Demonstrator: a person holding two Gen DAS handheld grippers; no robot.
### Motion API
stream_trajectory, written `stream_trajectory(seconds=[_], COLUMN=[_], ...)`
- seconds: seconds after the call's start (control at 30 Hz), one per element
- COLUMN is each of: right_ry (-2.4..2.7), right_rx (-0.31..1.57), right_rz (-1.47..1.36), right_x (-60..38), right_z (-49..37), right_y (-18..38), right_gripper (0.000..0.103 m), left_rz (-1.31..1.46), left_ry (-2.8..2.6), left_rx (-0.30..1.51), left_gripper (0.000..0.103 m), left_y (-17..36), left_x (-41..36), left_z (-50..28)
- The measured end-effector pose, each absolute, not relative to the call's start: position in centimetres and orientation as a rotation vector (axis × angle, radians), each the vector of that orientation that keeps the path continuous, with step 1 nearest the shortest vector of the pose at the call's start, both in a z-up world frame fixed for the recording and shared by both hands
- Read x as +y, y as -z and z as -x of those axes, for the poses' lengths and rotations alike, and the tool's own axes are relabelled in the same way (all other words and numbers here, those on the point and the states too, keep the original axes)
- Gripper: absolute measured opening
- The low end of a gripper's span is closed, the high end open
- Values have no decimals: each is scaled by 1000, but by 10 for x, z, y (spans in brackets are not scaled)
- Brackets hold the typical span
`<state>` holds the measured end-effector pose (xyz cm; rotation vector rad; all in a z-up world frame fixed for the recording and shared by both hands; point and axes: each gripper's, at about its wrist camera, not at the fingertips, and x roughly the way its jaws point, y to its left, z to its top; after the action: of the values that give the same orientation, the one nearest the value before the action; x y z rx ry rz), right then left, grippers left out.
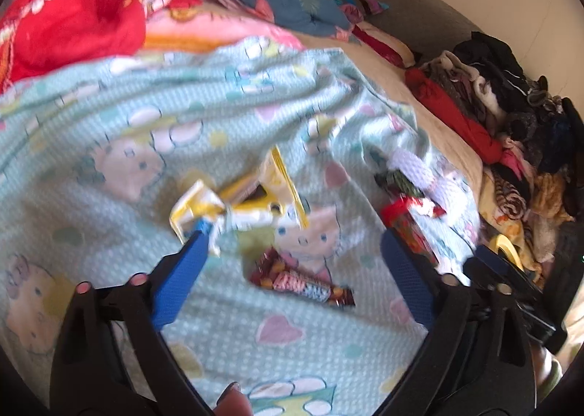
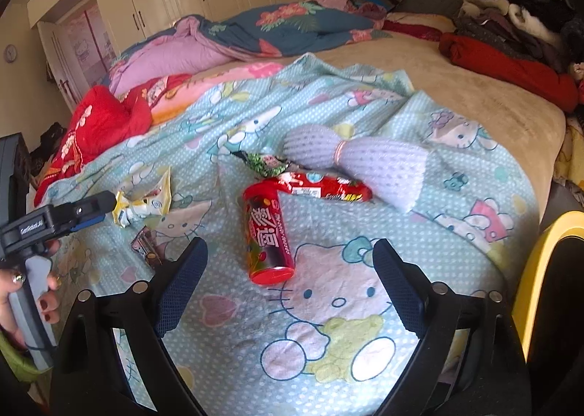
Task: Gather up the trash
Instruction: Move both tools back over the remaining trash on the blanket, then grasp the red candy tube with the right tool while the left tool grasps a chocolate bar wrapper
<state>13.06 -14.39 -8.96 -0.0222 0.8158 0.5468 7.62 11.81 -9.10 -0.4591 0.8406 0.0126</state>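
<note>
Trash lies on a Hello Kitty blanket [image 2: 328,303] on the bed. My left gripper [image 1: 292,237] is open just above a brown Snickers wrapper [image 1: 303,282], with a crumpled yellow wrapper [image 1: 237,202] beyond its left fingertip. My right gripper [image 2: 290,248] is open and empty, with a red snack can [image 2: 268,233] lying between its fingers. Behind the can lie a red wrapper [image 2: 325,188] and a green wrapper [image 2: 266,162]. The yellow wrapper [image 2: 144,204] and the Snickers wrapper [image 2: 146,248] show at the left, by the left gripper body [image 2: 54,219].
A folded lilac cloth [image 2: 365,160] lies behind the red wrapper. Quilts [image 2: 255,33] and a red garment [image 2: 98,124] are piled at the far side. A clothes heap [image 2: 511,25] sits at the right. A yellow bin rim [image 2: 540,270] is at the bed's right edge.
</note>
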Motion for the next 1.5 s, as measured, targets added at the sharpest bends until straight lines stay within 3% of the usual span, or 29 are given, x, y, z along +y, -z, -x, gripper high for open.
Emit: stream_trajectory(seconds=[0.17, 0.37, 0.6, 0.7, 0.87, 1.13, 1.5], right_ry=[-572, -605, -603, -607, -633, -696, -716], right_rx=[882, 948, 959, 956, 967, 969, 905], right_rz=[14, 38, 39, 43, 45, -32, -66], right_x=[-133, -119, -107, -102, -103, -123, -145], right_z=[-145, -157, -169, -171, -169, -149, -121], right_y=[105, 122, 132, 134, 137, 122, 97], right_gripper=[78, 68, 65, 58, 35, 32, 32], left_rz=[540, 669, 675, 671, 643, 596, 488], left_ry=[38, 84, 80, 61, 40, 13, 96], left_rx=[923, 951, 947, 949, 953, 959, 918], left_gripper=[60, 57, 54, 50, 39, 20, 10], left_y=[117, 138, 142, 145, 146, 143, 114], left_x=[118, 123, 114, 112, 110, 108, 76], left_z=[-68, -71, -87, -92, -102, -99, -95])
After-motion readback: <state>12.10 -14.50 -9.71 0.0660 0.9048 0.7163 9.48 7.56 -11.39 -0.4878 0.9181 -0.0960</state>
